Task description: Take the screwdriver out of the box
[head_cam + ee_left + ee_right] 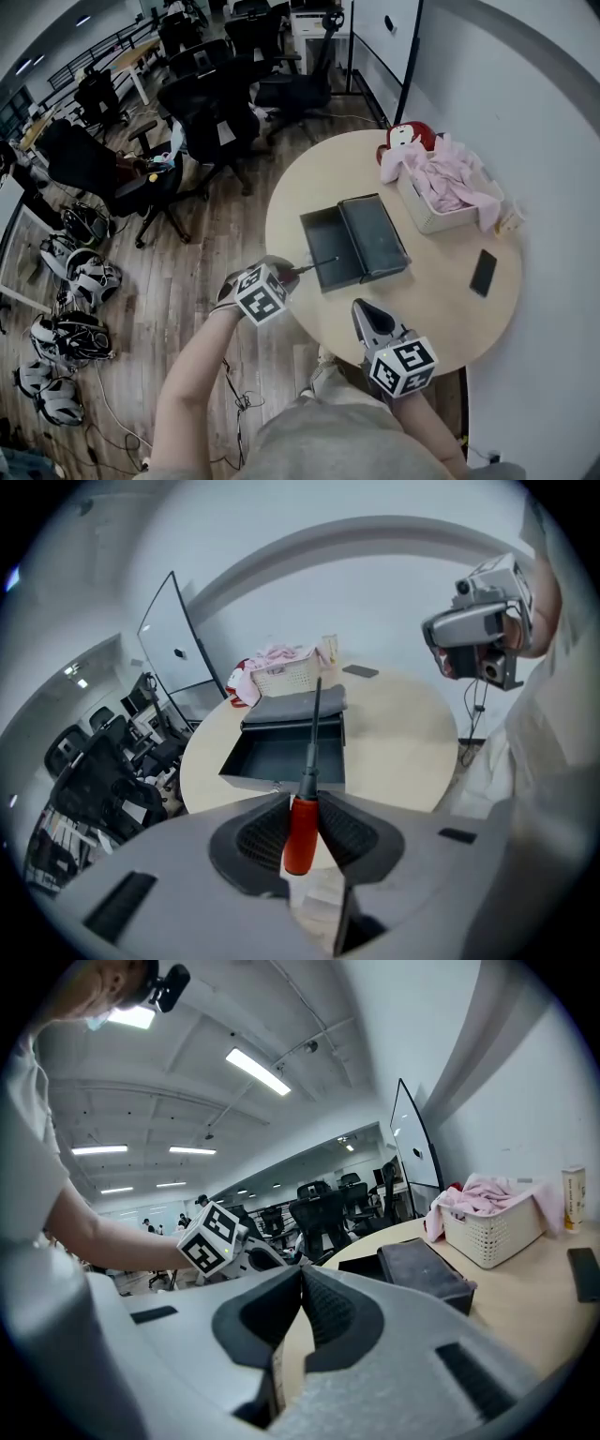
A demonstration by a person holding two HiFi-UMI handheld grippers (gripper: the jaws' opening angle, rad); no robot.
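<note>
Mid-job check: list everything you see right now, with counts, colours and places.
table: one, beige, round, by the wall
box: one, dark grey, open on the table, lid lying beside it
screwdriver: one, red handle, dark shaft, in the left claw
basket: one, white, table's far side
cloth: one heap, pink, in the basket
phone: one, black, flat on the table, right of the box
bottle: one, pale, beside the basket
office chairs: several, black, beyond the table
left claw: grey, shut on the screwdriver's handle
right claw: grey, shut, empty
</note>
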